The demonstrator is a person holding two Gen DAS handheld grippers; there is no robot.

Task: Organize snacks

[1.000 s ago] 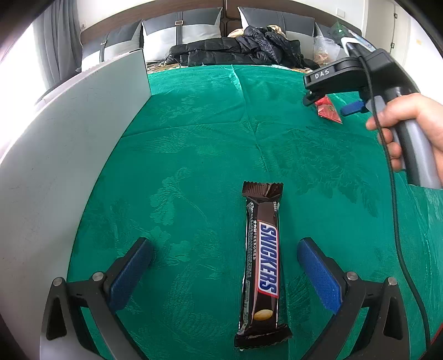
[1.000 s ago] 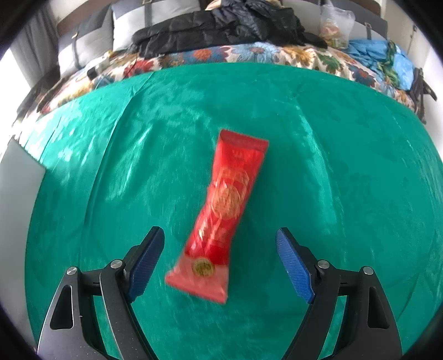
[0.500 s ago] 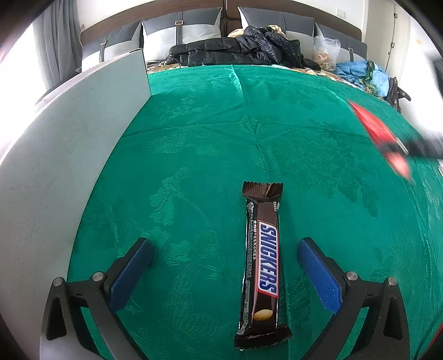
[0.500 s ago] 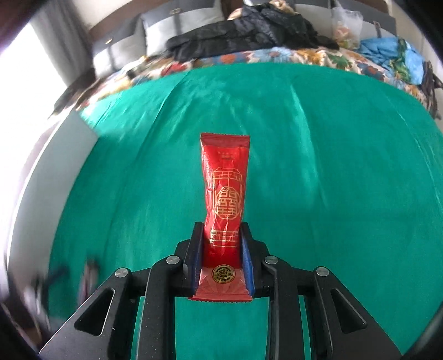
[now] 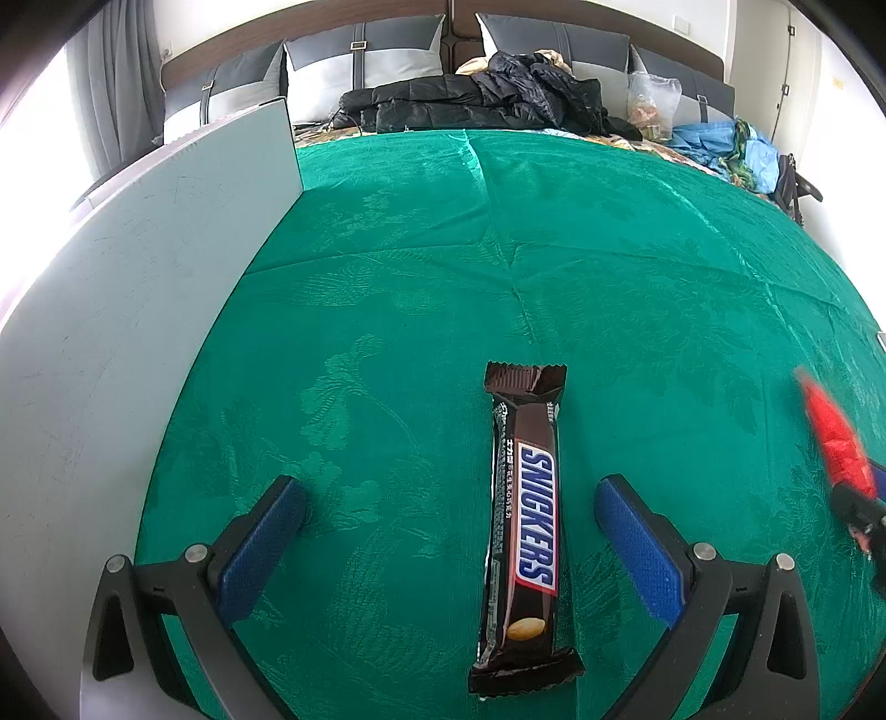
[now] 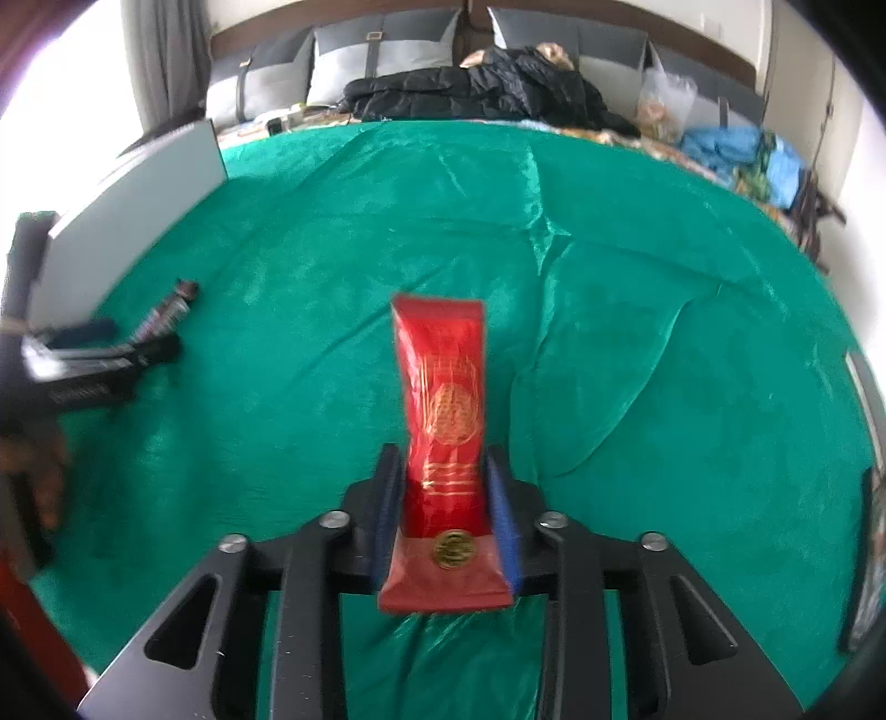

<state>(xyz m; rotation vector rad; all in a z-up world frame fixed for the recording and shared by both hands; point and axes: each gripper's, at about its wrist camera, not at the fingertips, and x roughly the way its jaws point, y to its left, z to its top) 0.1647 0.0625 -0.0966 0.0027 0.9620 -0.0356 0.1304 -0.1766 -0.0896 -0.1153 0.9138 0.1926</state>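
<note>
A brown Snickers bar (image 5: 525,526) lies lengthwise on the green cloth (image 5: 498,266), between the wide-open fingers of my left gripper (image 5: 451,501), nearer the right finger. My right gripper (image 6: 446,471) is shut on the lower end of a red snack pack (image 6: 443,399) with gold print and holds it upright above the cloth. The red pack also shows at the right edge of the left wrist view (image 5: 833,437). In the right wrist view the left gripper (image 6: 97,354) and the Snickers bar (image 6: 166,315) sit blurred at the far left.
A white board (image 5: 138,310) stands along the left side of the cloth. Behind the cloth are grey pillows (image 5: 365,50), a black jacket (image 5: 487,99), a clear bag (image 5: 653,105) and blue fabric (image 5: 731,144).
My right gripper closed on the red snack pack, lifted it off the cloth and carried it nearer and to the right. The left gripper and the Snickers bar have not moved.
</note>
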